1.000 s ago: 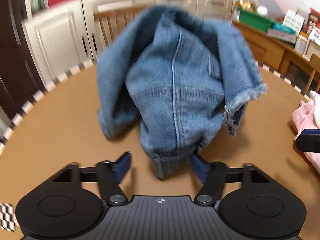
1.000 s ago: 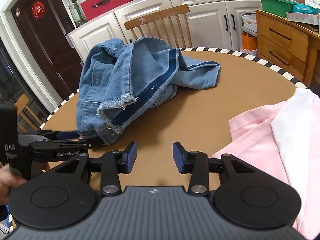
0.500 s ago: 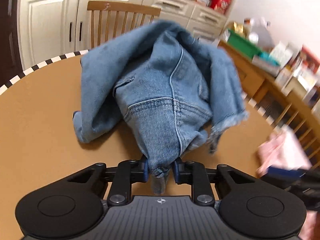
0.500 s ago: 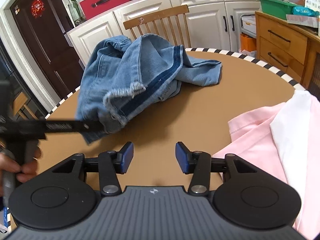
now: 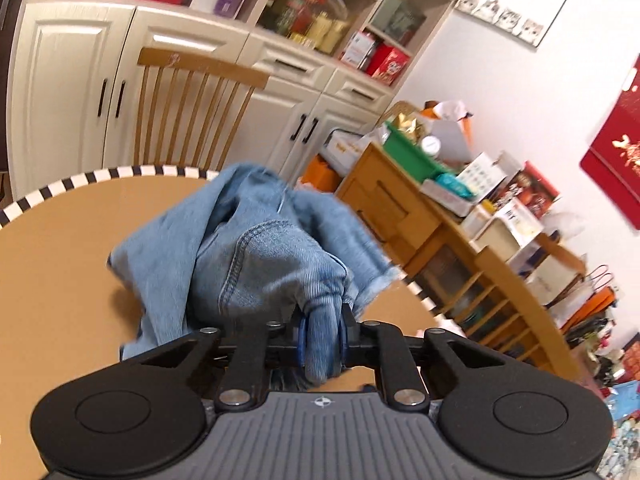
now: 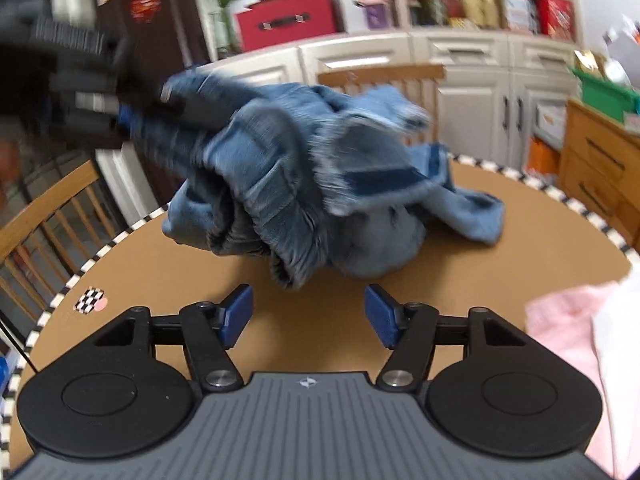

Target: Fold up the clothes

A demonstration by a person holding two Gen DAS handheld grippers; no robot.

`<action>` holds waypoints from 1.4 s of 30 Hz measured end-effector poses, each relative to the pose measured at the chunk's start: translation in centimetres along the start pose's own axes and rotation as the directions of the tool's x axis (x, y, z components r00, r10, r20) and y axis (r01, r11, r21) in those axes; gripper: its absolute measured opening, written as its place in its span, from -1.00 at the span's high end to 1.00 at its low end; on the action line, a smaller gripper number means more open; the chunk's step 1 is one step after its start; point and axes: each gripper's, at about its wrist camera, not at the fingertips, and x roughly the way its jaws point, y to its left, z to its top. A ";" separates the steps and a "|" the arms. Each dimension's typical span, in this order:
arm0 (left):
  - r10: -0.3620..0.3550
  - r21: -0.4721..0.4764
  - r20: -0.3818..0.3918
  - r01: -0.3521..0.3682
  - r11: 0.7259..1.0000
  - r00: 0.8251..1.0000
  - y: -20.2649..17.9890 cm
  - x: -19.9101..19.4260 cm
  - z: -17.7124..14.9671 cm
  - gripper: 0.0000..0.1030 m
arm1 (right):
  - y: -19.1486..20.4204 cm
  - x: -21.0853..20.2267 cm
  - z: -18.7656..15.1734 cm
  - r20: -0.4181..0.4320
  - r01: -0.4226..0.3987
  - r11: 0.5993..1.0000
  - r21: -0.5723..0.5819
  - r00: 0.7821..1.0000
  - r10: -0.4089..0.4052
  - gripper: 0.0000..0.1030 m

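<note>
A pair of blue denim jeans [image 5: 256,256] with frayed hems lies bunched on the round brown table [image 5: 60,264]. My left gripper [image 5: 322,340] is shut on a thick fold of the jeans and holds it lifted above the table. In the right wrist view the jeans [image 6: 304,184] hang from the blurred left gripper [image 6: 120,112] at upper left, with their far end resting on the table [image 6: 500,276]. My right gripper [image 6: 308,316] is open and empty, low over the table just in front of the hanging jeans.
A pink and white garment [image 6: 580,328] lies at the table's right edge. A wooden chair [image 5: 192,112] stands behind the table, another chair [image 6: 44,216] at its left. A wooden sideboard [image 5: 420,216] with clutter stands on the right.
My left gripper closed on a fold of the jeans and lifted it up off the table. My right gripper opened wider and moved closer to the jeans.
</note>
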 end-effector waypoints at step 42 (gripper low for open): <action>0.410 0.371 0.243 -0.475 0.798 0.879 -3.9 4.7 -10.1 0.68 | -0.3 -2.1 7.3 -0.021 -0.047 0.990 -0.132 0.999 0.045 0.78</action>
